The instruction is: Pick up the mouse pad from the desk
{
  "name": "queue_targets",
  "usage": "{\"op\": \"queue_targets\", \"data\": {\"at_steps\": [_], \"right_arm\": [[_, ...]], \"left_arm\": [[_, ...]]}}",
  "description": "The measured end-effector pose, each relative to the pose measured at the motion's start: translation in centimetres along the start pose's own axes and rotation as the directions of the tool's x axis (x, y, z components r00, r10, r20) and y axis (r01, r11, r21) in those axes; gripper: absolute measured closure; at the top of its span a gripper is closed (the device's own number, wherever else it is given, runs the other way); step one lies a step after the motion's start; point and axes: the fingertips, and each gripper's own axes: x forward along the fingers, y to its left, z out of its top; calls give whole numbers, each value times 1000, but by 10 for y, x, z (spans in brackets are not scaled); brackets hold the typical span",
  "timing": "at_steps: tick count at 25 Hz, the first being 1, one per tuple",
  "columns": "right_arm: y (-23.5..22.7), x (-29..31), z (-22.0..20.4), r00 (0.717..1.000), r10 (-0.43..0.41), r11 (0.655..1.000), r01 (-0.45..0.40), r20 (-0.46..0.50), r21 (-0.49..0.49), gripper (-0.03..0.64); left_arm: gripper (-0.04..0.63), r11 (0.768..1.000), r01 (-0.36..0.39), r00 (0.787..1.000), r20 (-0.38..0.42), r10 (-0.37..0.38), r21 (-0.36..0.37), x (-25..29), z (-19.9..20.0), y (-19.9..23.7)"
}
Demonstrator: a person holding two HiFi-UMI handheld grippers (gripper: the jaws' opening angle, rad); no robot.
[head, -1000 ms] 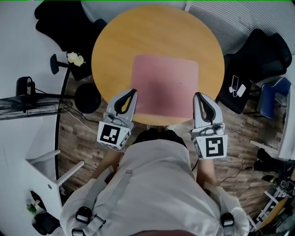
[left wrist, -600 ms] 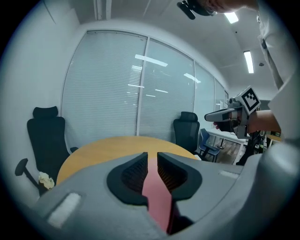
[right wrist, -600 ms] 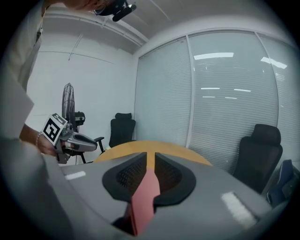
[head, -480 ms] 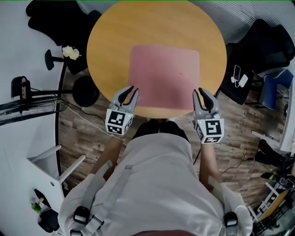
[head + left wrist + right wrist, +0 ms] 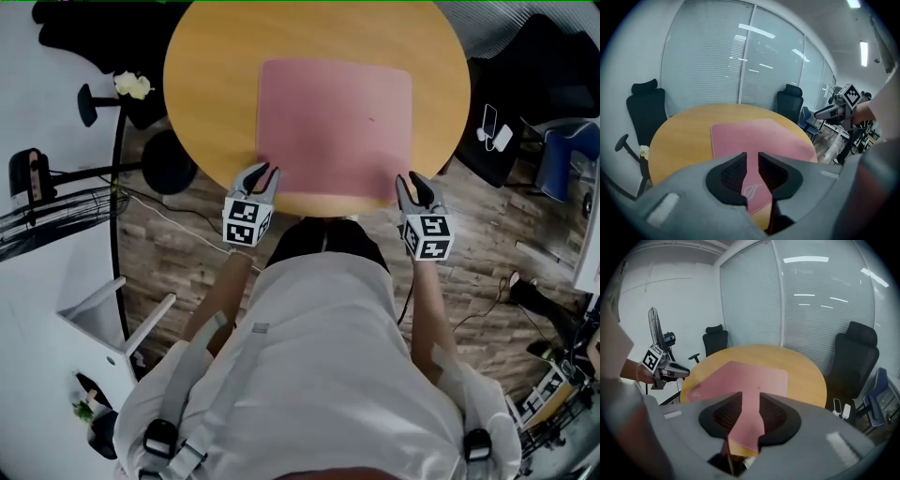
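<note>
A pink rectangular mouse pad point(image 5: 333, 127) lies flat on the round wooden table point(image 5: 216, 84), its near edge close to the table's rim. My left gripper point(image 5: 262, 172) hovers at the pad's near left corner and my right gripper point(image 5: 415, 180) at its near right corner. Both point forward and down at the table edge. In the left gripper view the jaws point(image 5: 752, 157) are opening, with a narrow gap and only the pad point(image 5: 754, 136) showing beyond them. The right gripper's jaws point(image 5: 750, 399) are opening too, a little wider, and the pad point(image 5: 740, 378) lies beyond them untouched.
Black office chairs point(image 5: 553, 84) stand around the table, one point(image 5: 646, 112) at the far left. A standing fan point(image 5: 37, 187) and a white stand point(image 5: 103, 323) are on the left. Cables run over the wooden floor point(image 5: 487, 281). Glass walls with blinds point(image 5: 811, 301) close the far side.
Both grippers have dropped from above the pad's near edge down to the table's rim. Their jaws, shut before, now stand slightly apart.
</note>
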Motion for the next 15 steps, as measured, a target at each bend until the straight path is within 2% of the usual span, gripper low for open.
{"op": "queue_targets", "data": {"at_steps": [5,15], "right_arm": [[-9,15,-50,995,-1,999,5,-96,41,478],[-27,31,-133,968,-24,988,61,-248,144,440]], "left_arm": [[503,999,-16,996,-88,12,-42,10,-41,8],[430,987,-69,973,-227,34,-147,16,-102,22]]}}
